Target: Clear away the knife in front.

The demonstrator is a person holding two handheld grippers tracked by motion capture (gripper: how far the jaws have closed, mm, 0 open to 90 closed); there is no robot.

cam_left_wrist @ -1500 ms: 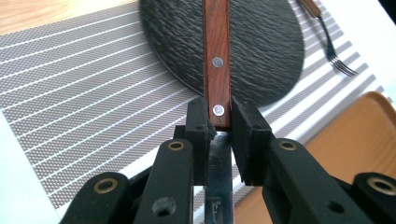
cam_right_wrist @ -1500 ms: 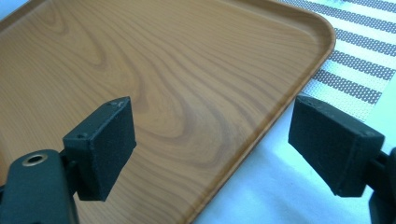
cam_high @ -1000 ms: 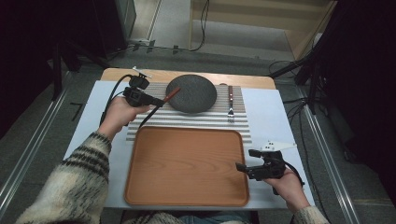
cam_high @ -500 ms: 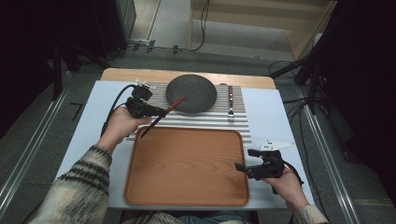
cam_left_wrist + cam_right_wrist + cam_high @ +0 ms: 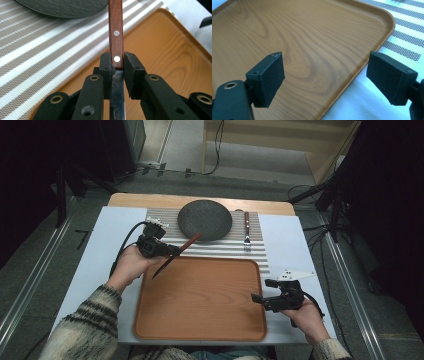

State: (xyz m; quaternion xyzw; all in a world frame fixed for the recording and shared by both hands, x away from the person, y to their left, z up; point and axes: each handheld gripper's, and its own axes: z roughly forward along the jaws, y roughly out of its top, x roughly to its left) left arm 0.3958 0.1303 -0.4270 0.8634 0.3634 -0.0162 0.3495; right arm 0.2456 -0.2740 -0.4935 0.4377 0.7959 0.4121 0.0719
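A pale blue-white sheet [image 5: 105, 245] is covering the table [image 5: 200, 200], whose wooden edge is showing at the far side, and a grey-and-white striped placemat [image 5: 260, 245] is lying across the far half of it. A dark round plate [image 5: 205, 219] is sitting on the placemat, with a fork [image 5: 246, 231] lying just beside it to the right, its wooden handle pointing away from the person. A wooden tray [image 5: 200, 300] is lying on the near half, its far edge touching the placemat. Around the table the room is lying dark, with metal rails on the floor at both sides, cables trailing behind, and a pale wooden unit standing at the back.

The left gripper [image 5: 172, 252] is clamping a knife [image 5: 176, 253] near where handle meets blade; in the left gripper view the pads [image 5: 107, 67] are pressing on both sides of the riveted wooden handle. The knife is hanging above the tray's far left corner and the placemat edge. Its long axis is running diagonally, the reddish handle pointing up and away toward the plate, the blade slanting down toward the person and the tray's left rim.

The right gripper [image 5: 254, 297] is resting at the tray's near right edge with its jaws standing wide apart and nothing between them, the pads [image 5: 269, 77] hovering over the tray's rim
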